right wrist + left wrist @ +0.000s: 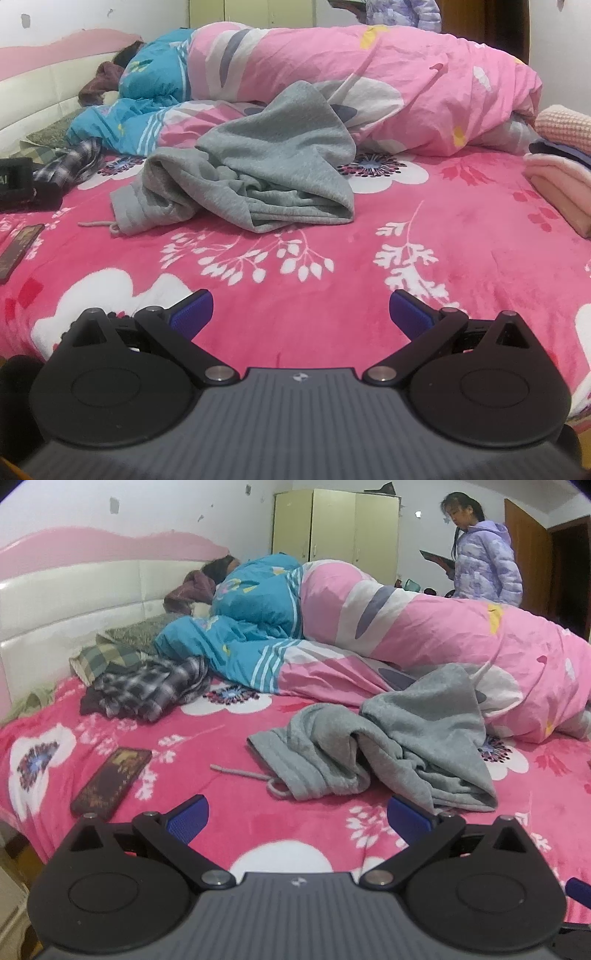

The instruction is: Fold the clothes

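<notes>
A crumpled grey sweat garment [388, 746] with a drawstring [243, 773] lies on the pink floral bedspread [221, 805]. The right wrist view shows the same grey garment [266, 177] in the middle of the bed. My left gripper [297, 818] is open just in front of the garment's near edge, with nothing between its blue pads [186, 818]. Open as well, my right gripper [301, 314] hovers over bare bedspread [332, 295], well short of the garment. A plaid garment [147, 690] is bunched at the back left.
A person [221, 568] lies under a blue and pink quilt [406, 620] along the far side. Another person [484, 561] stands behind the bed with a tablet. A phone [110, 782] lies at left. Folded pink textiles [561, 177] sit at right. A wardrobe [332, 524] stands behind.
</notes>
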Motion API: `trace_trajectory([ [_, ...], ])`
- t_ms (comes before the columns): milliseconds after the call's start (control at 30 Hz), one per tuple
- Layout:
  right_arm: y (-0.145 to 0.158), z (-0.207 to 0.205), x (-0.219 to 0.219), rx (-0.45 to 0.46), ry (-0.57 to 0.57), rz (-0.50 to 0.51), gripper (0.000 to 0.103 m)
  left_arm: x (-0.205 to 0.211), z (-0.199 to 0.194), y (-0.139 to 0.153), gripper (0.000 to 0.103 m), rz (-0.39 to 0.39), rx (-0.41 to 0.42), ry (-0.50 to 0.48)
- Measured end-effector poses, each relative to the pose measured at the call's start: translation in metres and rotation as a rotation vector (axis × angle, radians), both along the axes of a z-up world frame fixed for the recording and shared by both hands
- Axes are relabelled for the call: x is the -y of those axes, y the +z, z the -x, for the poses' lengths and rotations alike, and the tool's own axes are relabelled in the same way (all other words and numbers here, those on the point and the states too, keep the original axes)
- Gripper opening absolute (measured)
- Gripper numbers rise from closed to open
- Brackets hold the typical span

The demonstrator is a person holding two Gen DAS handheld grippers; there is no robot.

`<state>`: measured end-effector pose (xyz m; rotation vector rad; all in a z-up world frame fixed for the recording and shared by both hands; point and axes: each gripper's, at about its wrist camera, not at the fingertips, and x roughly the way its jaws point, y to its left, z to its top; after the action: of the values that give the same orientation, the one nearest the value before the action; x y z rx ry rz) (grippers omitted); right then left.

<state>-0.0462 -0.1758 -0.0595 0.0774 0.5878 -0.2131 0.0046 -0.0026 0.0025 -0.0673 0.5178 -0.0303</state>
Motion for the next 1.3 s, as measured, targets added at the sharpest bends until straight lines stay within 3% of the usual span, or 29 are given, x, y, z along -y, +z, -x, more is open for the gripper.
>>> trace_trajectory([
  [67, 0.002, 0.003, -0.002, 0.001, -0.009, 0.009, 0.102, 0.002, -0.004, 0.002, 0.103, -0.013, 0.000, -0.005],
  [167, 0.004, -0.003, 0.013, -0.035, -0.018, -0.055, 0.102, 0.006, -0.010, 0.005, 0.103, -0.032, 0.001, -0.014],
  [433, 0.009, -0.028, 0.023, -0.053, -0.056, -0.040, 0.102, 0.015, -0.025, 0.013, 0.103, -0.081, 0.003, -0.034],
  [700, 0.010, -0.034, 0.028, -0.065, -0.067, -0.066, 0.102, 0.014, -0.029, 0.002, 0.103, -0.079, 0.003, -0.008],
  [1300, 0.015, -0.025, 0.025, -0.056, -0.090, -0.062, 0.102, 0.012, -0.020, 0.007, 0.103, -0.088, -0.003, -0.002],
])
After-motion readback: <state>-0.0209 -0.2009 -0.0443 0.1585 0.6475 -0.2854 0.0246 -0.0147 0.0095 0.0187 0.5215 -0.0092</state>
